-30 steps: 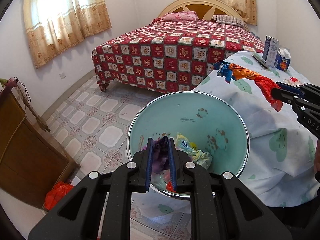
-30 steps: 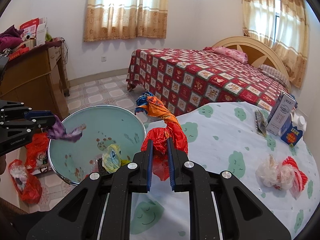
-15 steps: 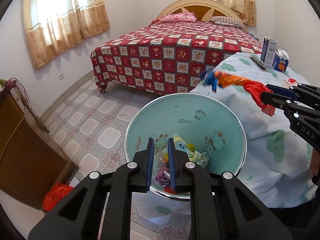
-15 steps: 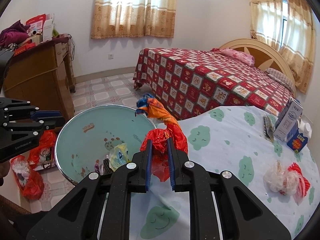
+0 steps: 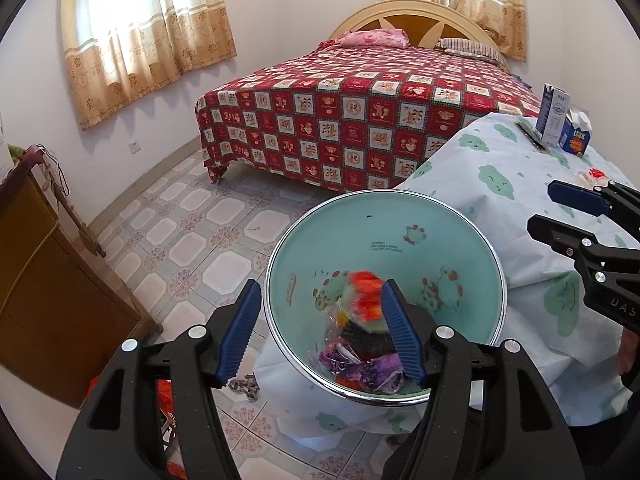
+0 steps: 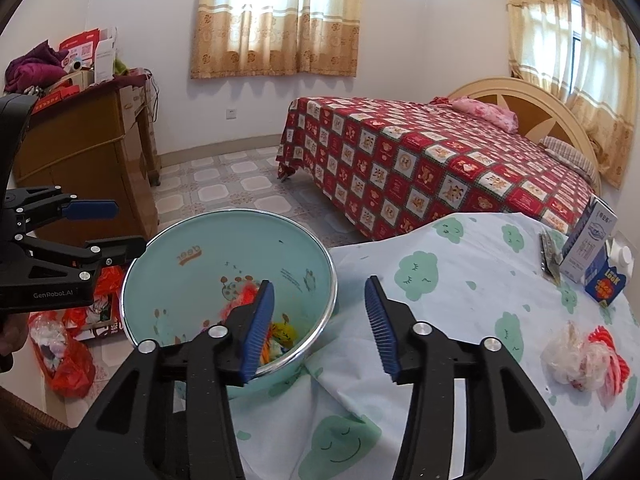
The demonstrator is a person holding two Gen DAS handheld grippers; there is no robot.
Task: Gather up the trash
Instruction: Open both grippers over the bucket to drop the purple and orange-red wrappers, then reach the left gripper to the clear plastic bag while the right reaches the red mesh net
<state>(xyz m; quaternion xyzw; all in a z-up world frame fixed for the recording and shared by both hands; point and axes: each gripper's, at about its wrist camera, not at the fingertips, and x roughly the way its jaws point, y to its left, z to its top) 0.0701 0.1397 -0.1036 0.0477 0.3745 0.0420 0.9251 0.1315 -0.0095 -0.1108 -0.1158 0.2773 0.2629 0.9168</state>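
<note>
Daylight, bright and even, entered through curtained windows (image 5: pixel 148 36), which glared white. Shadows were soft. Fisheye bending curved the walls; black vignette filled corners. A red scrap (image 5: pixel 366 294) in the bin (image 5: pixel 460 248) was motion-blurred.

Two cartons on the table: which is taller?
The white-and-blue carton. It stands well above the short blue carton with orange lettering beside it.

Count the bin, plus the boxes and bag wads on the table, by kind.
Bin: 1
Boxes: 2, tall box, blue box
Bag wad: 1
Total: 4
</note>
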